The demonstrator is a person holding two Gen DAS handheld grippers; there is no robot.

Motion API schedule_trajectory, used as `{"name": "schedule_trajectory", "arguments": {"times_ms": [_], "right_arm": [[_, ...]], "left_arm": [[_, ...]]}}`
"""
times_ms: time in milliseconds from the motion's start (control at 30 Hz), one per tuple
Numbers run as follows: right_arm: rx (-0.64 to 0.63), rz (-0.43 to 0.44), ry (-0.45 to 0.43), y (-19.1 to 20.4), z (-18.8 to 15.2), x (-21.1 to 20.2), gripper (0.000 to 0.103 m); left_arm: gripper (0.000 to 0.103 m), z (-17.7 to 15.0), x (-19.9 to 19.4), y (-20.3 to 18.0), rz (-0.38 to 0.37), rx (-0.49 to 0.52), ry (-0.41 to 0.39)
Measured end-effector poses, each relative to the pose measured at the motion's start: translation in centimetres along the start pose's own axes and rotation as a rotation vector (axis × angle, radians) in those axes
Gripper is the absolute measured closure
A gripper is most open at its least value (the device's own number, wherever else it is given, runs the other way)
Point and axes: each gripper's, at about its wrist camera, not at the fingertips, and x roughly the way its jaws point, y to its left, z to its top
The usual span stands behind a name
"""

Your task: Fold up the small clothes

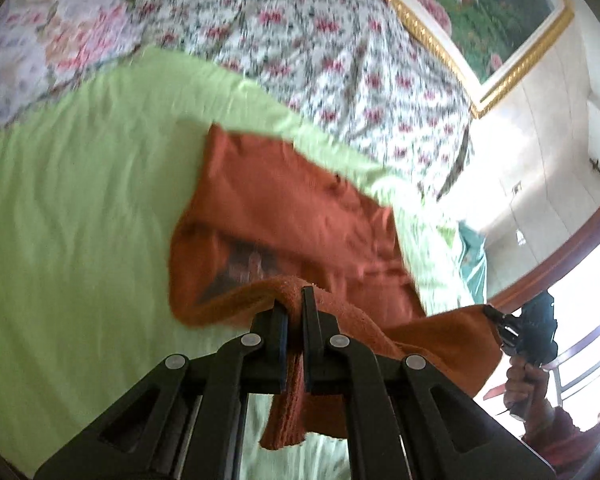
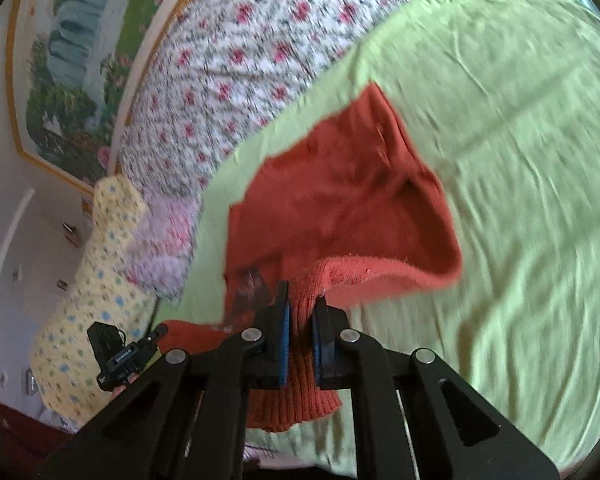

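A small rust-orange knit garment (image 1: 300, 216) hangs above a light green sheet (image 1: 80, 200) on the bed. My left gripper (image 1: 295, 308) is shut on one edge of the garment, and the cloth droops below its pads. My right gripper (image 2: 300, 304) is shut on the ribbed hem of the same garment (image 2: 340, 200). The cloth is stretched between the two grippers and sags onto the sheet (image 2: 520, 160) beyond them. The right gripper also shows in the left wrist view (image 1: 496, 318), pinching the garment's far corner. The left gripper shows in the right wrist view (image 2: 156, 332).
A floral quilt (image 1: 320, 40) lies bunched behind the green sheet. A yellow dotted cloth (image 2: 100, 260) and a pink fluffy one (image 2: 168, 236) lie at the bed's edge. A gold-framed painting (image 1: 500, 20) hangs on the wall. A window (image 1: 588, 320) is at the right.
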Motion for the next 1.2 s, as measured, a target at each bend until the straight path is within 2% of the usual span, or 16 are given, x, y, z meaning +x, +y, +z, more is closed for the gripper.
{"name": "schedule_trajectory", "arguments": {"times_ms": [167, 367, 667, 833, 1000, 1033, 1067, 1100, 1133, 1167, 1200], "right_arm": [[-0.003, 0.003, -0.022, -0.7, 5.3, 3.6, 0.093], [0.039, -0.056, 0.0, -4.0, 11.0, 10.2, 0.093], [0.134, -0.095, 0.029, -8.4, 17.2, 17.3, 0.093], [0.153, -0.125, 0.067, -10.5, 18.8, 20.5, 0.093], [0.22, -0.149, 0.107, -12.2, 19.5, 22.2, 0.087], [0.237, -0.145, 0.11, -12.4, 19.6, 22.2, 0.086], [0.241, -0.141, 0.11, -12.4, 19.6, 22.0, 0.084], [0.238, -0.134, 0.103, -12.2, 19.6, 21.6, 0.078], [0.229, -0.133, 0.09, -12.0, 19.7, 20.9, 0.073], [0.222, -0.136, 0.081, -11.8, 19.7, 20.6, 0.062], [0.212, -0.148, 0.062, -11.4, 19.7, 19.9, 0.056]], "left_arm": [[0.1, 5.5, 3.7, 0.3, 0.028, 0.001, -0.05], [0.1, 10.7, 10.6, 2.3, 0.095, -0.032, -0.033], [0.1, 14.4, 18.4, 5.4, 0.174, -0.076, 0.011], [0.1, 15.5, 21.6, 8.0, 0.213, -0.135, 0.035], [0.096, 15.8, 23.9, 8.8, 0.272, -0.147, 0.087], [0.094, 15.9, 23.7, 8.8, 0.266, -0.155, 0.091], [0.083, 15.9, 23.3, 8.6, 0.249, -0.159, 0.088], [0.064, 16.0, 22.9, 8.3, 0.235, -0.159, 0.087], [0.055, 16.0, 22.2, 8.0, 0.228, -0.155, 0.08], [0.041, 16.0, 21.4, 7.6, 0.232, -0.152, 0.067], [0.04, 15.9, 20.5, 7.3, 0.233, -0.148, 0.058]]}}
